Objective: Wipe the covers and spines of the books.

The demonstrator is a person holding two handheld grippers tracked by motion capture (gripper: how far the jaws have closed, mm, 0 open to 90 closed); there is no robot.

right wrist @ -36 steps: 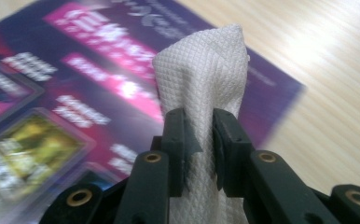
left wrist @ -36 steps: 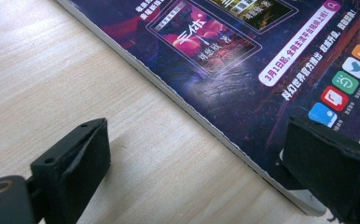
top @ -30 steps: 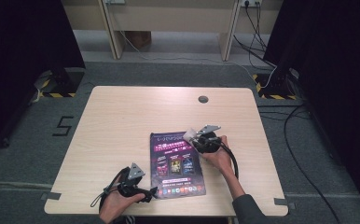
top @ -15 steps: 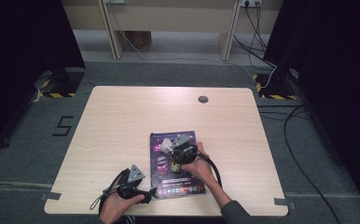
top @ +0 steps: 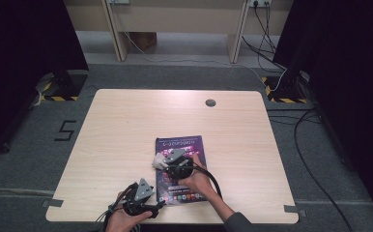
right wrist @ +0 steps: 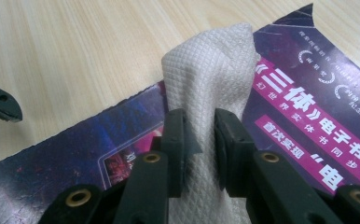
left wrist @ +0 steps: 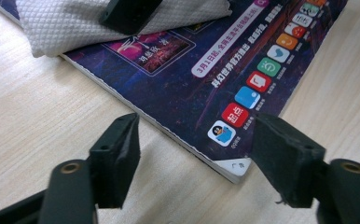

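Now my right gripper (right wrist: 199, 135) is clamped on the white cloth (right wrist: 211, 79), both jaws pinching a fold of it, with the cloth pressed on the purple book cover (right wrist: 304, 116). Compared with 1 s ago, this gripper has come from the book's far right corner in to the left part of the cover, dragging the cloth with it; I read that as a wiping stroke across the cover, partly done. In the high view the cloth (top: 159, 161) sits at the book's (top: 194, 145) left edge, about halfway down. My left gripper (left wrist: 194, 158) has not moved: jaws apart, holding nothing, parked just off the book's near corner (left wrist: 231, 168) on the table (top: 126, 125)
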